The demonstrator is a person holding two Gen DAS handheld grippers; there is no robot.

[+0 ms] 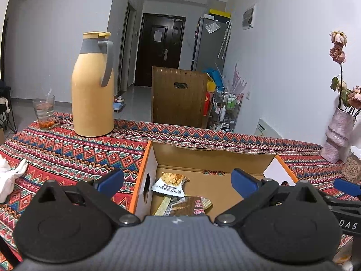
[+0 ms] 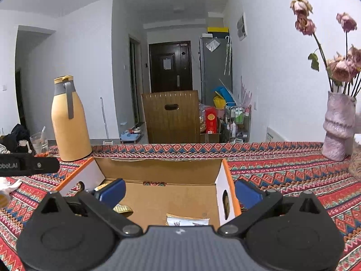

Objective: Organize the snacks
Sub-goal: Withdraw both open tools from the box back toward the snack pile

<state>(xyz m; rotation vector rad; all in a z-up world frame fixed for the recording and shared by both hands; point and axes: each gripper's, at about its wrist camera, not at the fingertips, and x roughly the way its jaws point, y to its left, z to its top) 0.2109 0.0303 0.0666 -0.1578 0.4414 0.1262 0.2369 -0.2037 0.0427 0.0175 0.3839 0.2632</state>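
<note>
An open cardboard box (image 1: 209,158) with orange-edged white sides sits on the patterned tablecloth. Inside it lie a white snack packet (image 1: 170,184) with a biscuit picture and a brown wrapped snack (image 1: 189,205). My left gripper (image 1: 178,181) hovers over the box's left part, open, blue pads wide apart and nothing between them. In the right wrist view the same box (image 2: 158,169) holds a white packet (image 2: 187,221) and a yellowish wrapper (image 2: 123,209). My right gripper (image 2: 180,192) is open and empty above the box's right wall.
A tall yellow thermos jug (image 1: 93,85) and a glass (image 1: 44,113) stand at the table's far left. A pink vase (image 2: 337,126) of dried roses stands far right. White cloth (image 1: 10,176) lies at left. A brown chair back (image 1: 178,97) rises beyond the table.
</note>
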